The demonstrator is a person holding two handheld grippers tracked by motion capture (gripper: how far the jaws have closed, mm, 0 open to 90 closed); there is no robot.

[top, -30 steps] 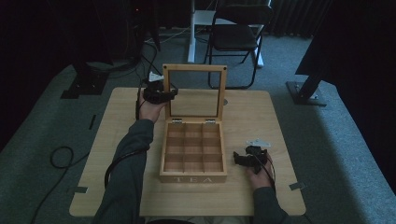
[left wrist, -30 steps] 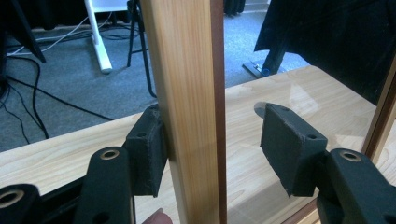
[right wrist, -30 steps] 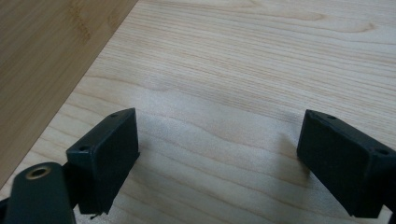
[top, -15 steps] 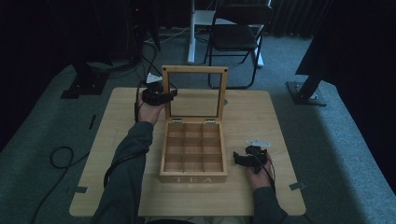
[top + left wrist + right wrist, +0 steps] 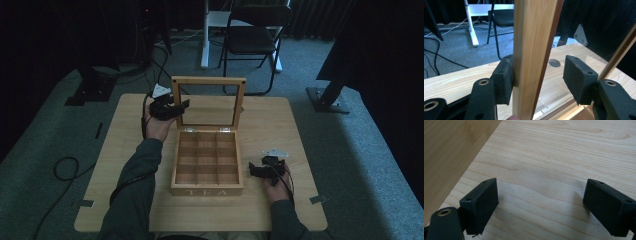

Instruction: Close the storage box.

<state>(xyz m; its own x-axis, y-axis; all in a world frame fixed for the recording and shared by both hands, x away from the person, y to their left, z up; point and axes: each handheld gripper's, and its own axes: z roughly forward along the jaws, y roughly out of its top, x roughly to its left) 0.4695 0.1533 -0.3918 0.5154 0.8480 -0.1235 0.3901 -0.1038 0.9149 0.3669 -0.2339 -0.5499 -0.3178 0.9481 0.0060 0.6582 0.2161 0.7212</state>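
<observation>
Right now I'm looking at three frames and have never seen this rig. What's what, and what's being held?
There is no robot here: a person holds a pair of hand-held tongs in each hand. The high view looks down from above the person's side of the table. The other two views come from cameras riding on the tongs, looking along their black jaws.

On the table stands a wooden tea box marked TEA, its compartments empty, with its glass-paned lid upright.

The left tongs straddle the lid's left frame post: one pad touches the wood and the other stands apart from it, so the jaws are open and nothing is clamped.

The right tongs rest low by the box's right side, jaws open over bare table, holding nothing.
</observation>
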